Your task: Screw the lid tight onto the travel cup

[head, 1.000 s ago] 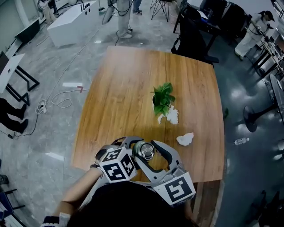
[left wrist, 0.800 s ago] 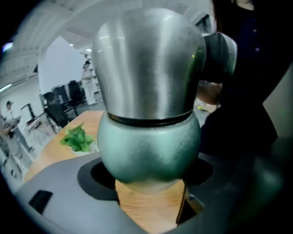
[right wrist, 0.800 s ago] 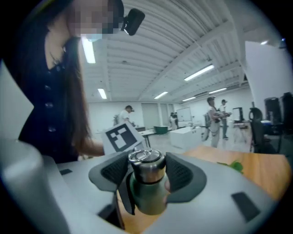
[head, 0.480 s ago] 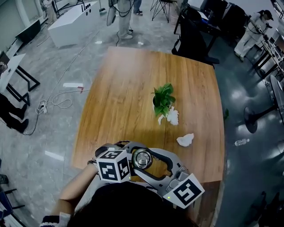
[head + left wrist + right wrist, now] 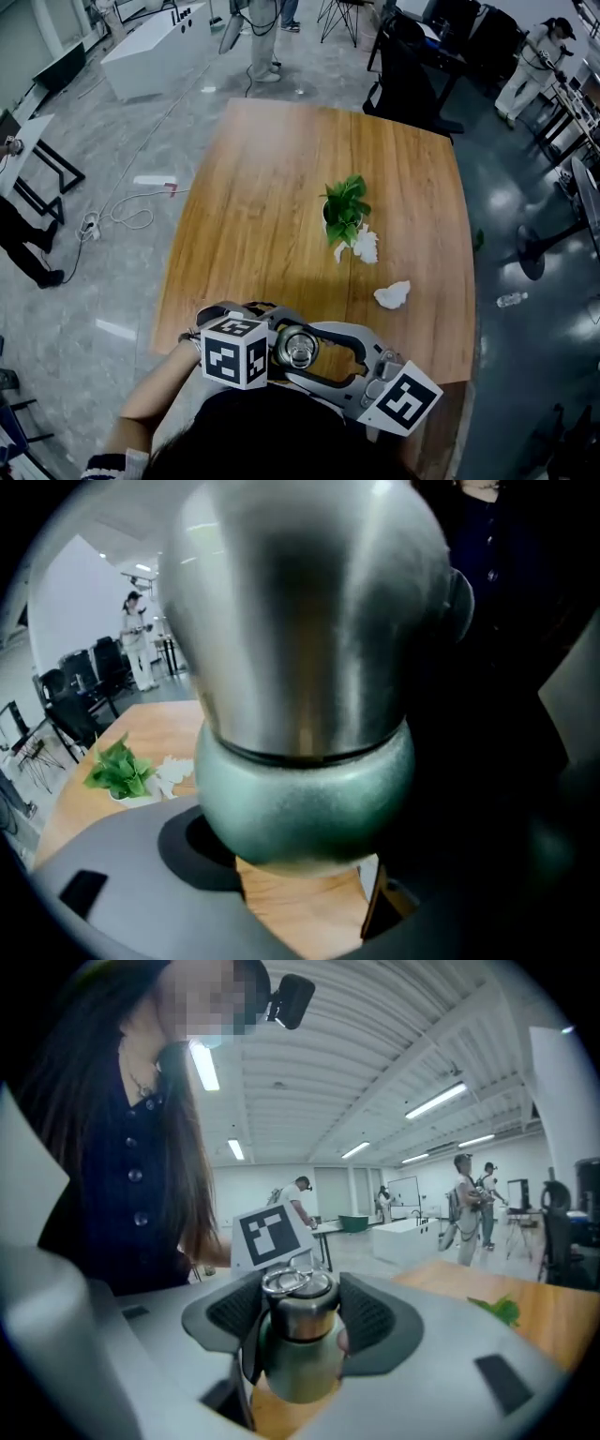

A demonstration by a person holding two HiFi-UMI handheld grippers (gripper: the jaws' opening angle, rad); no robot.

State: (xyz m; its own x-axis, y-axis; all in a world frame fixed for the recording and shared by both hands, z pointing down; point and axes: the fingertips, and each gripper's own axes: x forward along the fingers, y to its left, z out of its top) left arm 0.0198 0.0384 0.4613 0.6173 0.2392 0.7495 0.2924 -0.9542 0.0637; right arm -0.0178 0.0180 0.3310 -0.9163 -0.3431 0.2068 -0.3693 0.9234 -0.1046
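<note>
At the lower middle of the frame, above the wooden desk (image 5: 262,206) and the grey floor (image 5: 112,262), the left claw (image 5: 286,342) holds the travel cup (image 5: 305,789) and the right claw (image 5: 302,1305) presses on its lid (image 5: 298,1290).

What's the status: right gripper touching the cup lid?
Touching. Right gripper view: the right gripper's ribbed pads sit pressed against both sides of the steel lid, no gap showing.
</note>
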